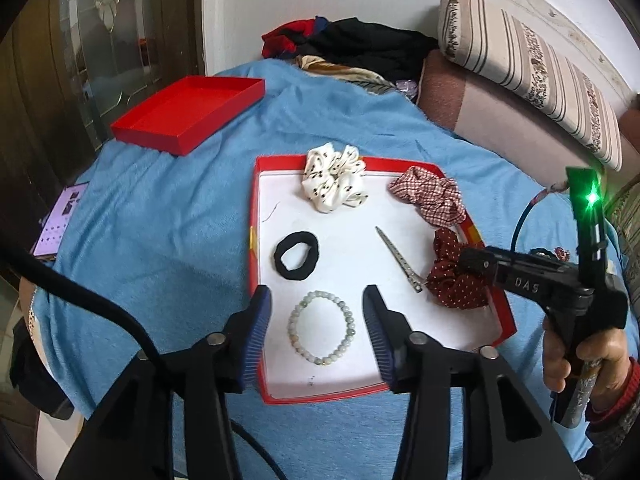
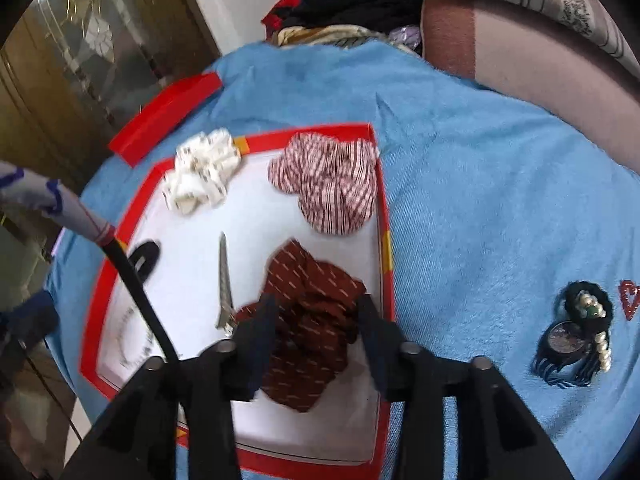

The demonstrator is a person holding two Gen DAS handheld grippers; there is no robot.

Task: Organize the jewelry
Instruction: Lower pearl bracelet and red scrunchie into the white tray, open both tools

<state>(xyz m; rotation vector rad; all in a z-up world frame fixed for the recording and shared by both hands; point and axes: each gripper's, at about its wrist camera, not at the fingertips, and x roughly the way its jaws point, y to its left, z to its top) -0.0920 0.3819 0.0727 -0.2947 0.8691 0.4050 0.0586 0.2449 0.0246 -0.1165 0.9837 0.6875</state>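
A red-rimmed tray (image 1: 360, 376) with a white floor lies on a blue cloth. On it lies a pale bead bracelet (image 1: 318, 328), and my left gripper (image 1: 316, 312) stands open just above it, one finger on each side, pads clear of the beads. Also in the tray are a black hair tie (image 1: 296, 256), a metal clip (image 1: 398, 258), a white scrunchie (image 1: 334, 178) and a checked red scrunchie (image 1: 432, 196). My right gripper (image 2: 316, 306) is open over a dark red dotted scrunchie (image 2: 312, 280) at the tray's right edge.
An empty red box lid (image 1: 188, 114) sits at the back left of the cloth. A pearl hair piece and a dark clip (image 2: 576, 332) lie on the cloth right of the tray. A phone (image 1: 60, 220) is at the left edge; a clothes pile (image 1: 352, 48) and a sofa lie behind.
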